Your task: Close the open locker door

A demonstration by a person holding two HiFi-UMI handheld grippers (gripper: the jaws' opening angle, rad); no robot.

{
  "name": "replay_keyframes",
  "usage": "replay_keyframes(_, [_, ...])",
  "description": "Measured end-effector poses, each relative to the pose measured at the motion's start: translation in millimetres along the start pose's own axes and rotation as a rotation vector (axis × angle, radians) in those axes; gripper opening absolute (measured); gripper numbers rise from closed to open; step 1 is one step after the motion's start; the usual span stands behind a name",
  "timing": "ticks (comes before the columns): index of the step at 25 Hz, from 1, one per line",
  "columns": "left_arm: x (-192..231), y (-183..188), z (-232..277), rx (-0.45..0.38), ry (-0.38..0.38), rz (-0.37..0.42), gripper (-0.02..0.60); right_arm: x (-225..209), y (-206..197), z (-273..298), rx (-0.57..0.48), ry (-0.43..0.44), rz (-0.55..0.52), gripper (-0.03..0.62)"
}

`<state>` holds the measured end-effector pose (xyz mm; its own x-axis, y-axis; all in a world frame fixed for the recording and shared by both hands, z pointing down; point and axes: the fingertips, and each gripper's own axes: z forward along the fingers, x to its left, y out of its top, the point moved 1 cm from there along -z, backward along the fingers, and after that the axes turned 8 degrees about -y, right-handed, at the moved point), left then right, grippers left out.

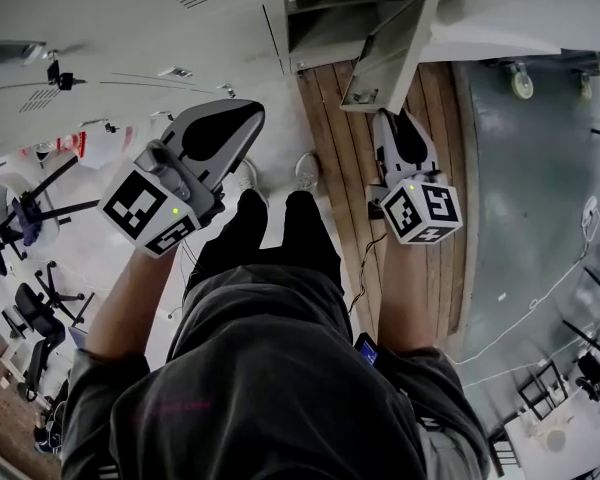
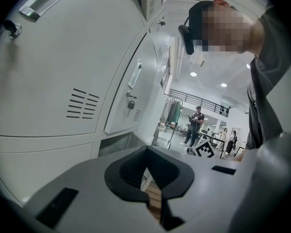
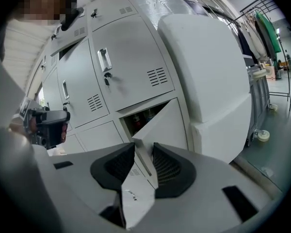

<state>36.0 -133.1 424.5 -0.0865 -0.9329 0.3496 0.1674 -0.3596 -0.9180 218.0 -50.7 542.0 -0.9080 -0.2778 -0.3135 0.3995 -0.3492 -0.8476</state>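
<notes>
White locker door [image 3: 162, 125] edge lies between parted right gripper [image 3: 144, 160] jaws; left gripper [image 2: 151, 179] jaws slightly apart, empty.

The lockers [image 3: 131, 72] and the open locker door [image 3: 167, 125] are painted off-white. A brown plank pattern is shown by the wooden floor [image 1: 330, 138] at twelve o'clock in the head view, and dull grey flooring [image 1: 520, 188] is seen at three o'clock. The left gripper [image 1: 242, 118] and right gripper [image 1: 392, 123] are finished in pale grey with black ribbed pads [image 3: 169, 169] (their cubes bear black-and-white square markers). Black trousers [image 1: 270, 238] and white shoes [image 1: 307, 171] are worn.
</notes>
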Motion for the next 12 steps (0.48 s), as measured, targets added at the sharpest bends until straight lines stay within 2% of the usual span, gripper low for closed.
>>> replay_keyframes(12, [16, 4, -23, -0.012, 0.059, -0.005, 0.014, 35, 0, 26, 0.016, 0.064, -0.017, 0.118])
